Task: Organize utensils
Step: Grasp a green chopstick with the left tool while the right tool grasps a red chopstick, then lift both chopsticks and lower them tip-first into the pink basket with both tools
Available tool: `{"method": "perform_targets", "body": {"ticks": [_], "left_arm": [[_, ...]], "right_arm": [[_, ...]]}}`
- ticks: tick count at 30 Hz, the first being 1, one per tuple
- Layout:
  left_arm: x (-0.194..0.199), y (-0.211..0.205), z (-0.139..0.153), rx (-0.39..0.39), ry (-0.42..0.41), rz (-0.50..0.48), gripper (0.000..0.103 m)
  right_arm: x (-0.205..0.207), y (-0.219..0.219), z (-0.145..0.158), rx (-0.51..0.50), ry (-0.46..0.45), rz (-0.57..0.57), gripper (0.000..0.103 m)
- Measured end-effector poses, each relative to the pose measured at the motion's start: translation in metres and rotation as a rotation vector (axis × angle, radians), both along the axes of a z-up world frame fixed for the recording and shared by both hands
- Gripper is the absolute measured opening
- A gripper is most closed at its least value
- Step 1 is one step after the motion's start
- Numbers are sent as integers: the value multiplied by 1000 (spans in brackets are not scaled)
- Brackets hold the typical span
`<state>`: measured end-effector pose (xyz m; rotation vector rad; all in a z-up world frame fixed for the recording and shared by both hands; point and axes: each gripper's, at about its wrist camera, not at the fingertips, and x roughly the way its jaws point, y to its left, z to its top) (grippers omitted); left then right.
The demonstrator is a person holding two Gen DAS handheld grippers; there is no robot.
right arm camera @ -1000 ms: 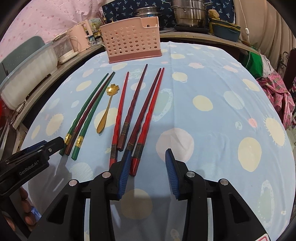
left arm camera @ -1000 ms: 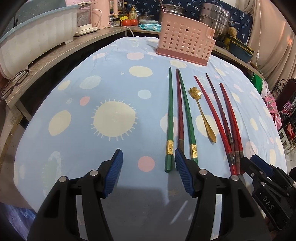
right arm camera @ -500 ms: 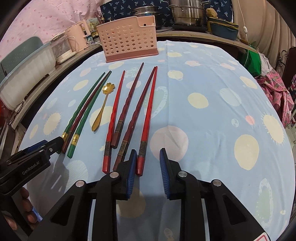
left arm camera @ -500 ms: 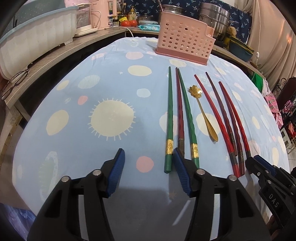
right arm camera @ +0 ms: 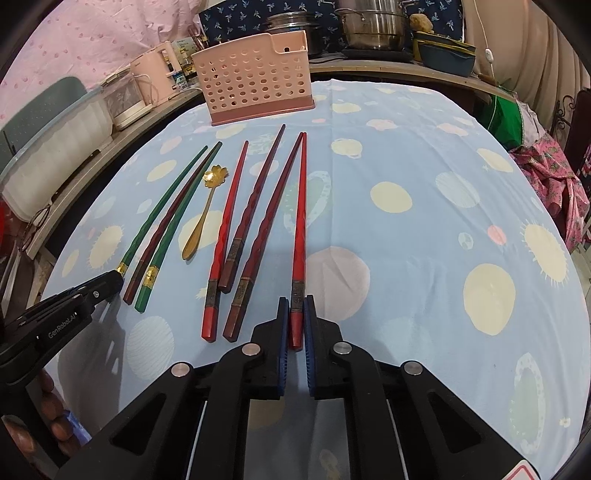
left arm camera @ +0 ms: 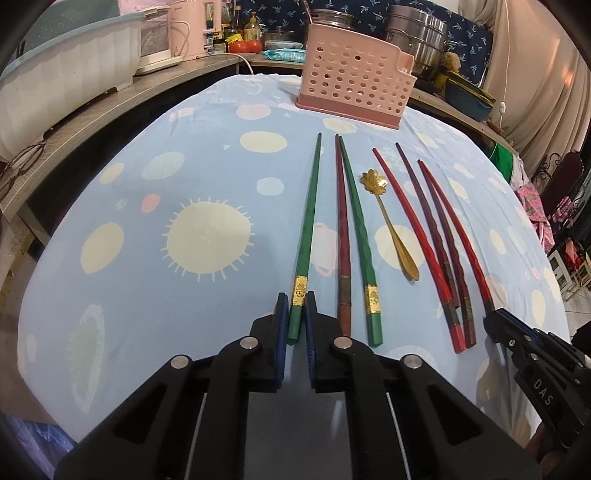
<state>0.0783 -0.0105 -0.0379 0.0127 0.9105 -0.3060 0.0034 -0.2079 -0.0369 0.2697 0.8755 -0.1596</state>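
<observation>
Several chopsticks lie side by side on the blue spotted tablecloth [left arm camera: 147,258], with a gold flower-headed spoon [left arm camera: 391,221] among them. My left gripper [left arm camera: 295,299] is shut on the near end of the leftmost green chopstick [left arm camera: 308,221]. My right gripper [right arm camera: 296,304] is shut on the near end of the rightmost red chopstick [right arm camera: 300,221]. Both chopsticks still rest on the cloth. A pink perforated utensil basket [left arm camera: 351,77] stands at the far end of the table; it also shows in the right wrist view [right arm camera: 255,77].
A second green chopstick [left arm camera: 360,240] and a dark red one [left arm camera: 341,229] lie right of my left gripper. Red and maroon chopsticks [right arm camera: 225,229] lie left of my right gripper. Pots [left arm camera: 417,33], appliances [left arm camera: 184,29] and a white tub [left arm camera: 66,66] line the counter behind.
Both grippers have moved forward and closed. The left one shifted right onto the green chopstick's end, the right one closed on the red chopstick's end.
</observation>
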Motion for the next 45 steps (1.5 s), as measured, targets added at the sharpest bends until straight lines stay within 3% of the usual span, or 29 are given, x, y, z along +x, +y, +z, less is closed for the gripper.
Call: {"method": "perform_targets", "body": {"ticks": [9, 21, 28, 45], "left_arm": [[-6, 12, 34, -40, -40, 32, 7], [7, 26, 112, -117, -187, 77, 7], [27, 30, 151, -163, -261, 91, 7], [83, 1, 240, -176, -451, 61, 7]], "right_arm": [[-13, -12, 30, 15, -74, -18, 7], [-11, -37, 111, -7, -268, -51, 7], [5, -57, 148, 14, -355, -68, 7], [65, -85, 221, 36, -500, -26, 7]]}}
